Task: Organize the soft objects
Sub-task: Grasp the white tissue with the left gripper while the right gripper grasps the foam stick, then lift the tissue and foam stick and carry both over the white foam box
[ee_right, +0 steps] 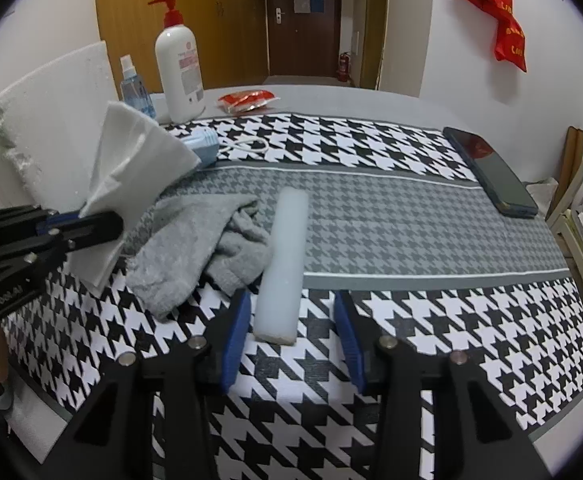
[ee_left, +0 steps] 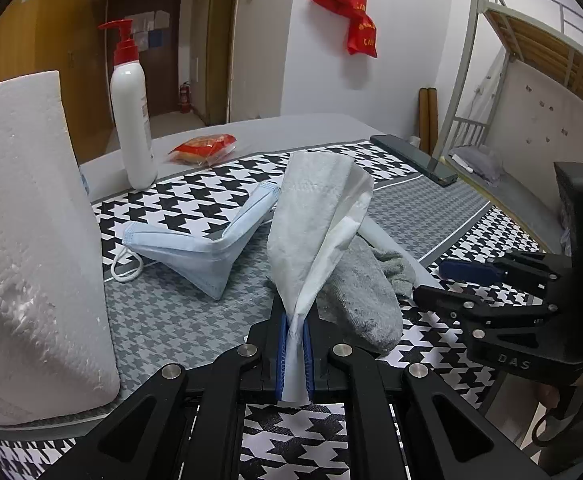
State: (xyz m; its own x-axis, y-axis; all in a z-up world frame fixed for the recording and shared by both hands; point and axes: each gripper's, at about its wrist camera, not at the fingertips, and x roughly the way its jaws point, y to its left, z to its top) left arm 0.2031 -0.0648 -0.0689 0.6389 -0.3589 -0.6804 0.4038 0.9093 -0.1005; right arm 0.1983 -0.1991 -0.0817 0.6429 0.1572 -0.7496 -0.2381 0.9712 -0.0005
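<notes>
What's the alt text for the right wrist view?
The right gripper, jaws open, straddles the near end of a white foam stick on a houndstooth cloth. To its left, the left gripper pinches a white tissue above a grey sock.

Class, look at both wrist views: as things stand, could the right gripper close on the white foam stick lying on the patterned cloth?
Probably yes. The foam stick already lies between the right gripper fingers, nothing covering its near end; the grey sock only touches its side.

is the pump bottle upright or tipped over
Upright: the white plastic pump bottle with the red pump stands on its base on the grey table, pump on top.
</notes>
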